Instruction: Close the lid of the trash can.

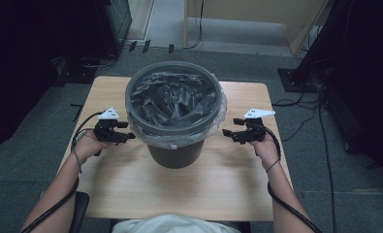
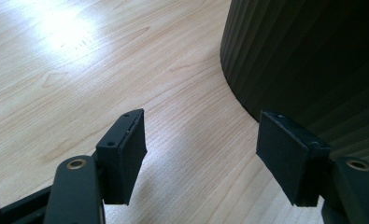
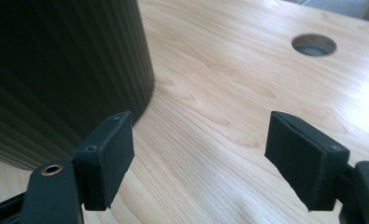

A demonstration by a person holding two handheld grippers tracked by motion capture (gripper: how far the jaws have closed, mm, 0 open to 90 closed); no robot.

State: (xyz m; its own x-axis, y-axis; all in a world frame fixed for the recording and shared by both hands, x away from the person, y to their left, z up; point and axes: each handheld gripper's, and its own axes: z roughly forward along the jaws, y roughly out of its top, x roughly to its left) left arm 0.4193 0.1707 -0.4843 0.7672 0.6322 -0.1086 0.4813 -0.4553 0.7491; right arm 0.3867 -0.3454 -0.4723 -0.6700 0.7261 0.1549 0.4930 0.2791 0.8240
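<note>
Black pads of my left gripper (image 1: 126, 131) stand spread with nothing between them, just beside the dark ribbed bin (image 1: 174, 150). It stands mid-table (image 1: 218, 184), lined with a bag (image 1: 172, 99). On its other side my right gripper (image 1: 226, 133) is spread too, holding nothing.

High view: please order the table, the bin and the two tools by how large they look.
1. Table
2. Bin
3. Left tool and right tool: they look alike in size, so no ranking between them.
</note>
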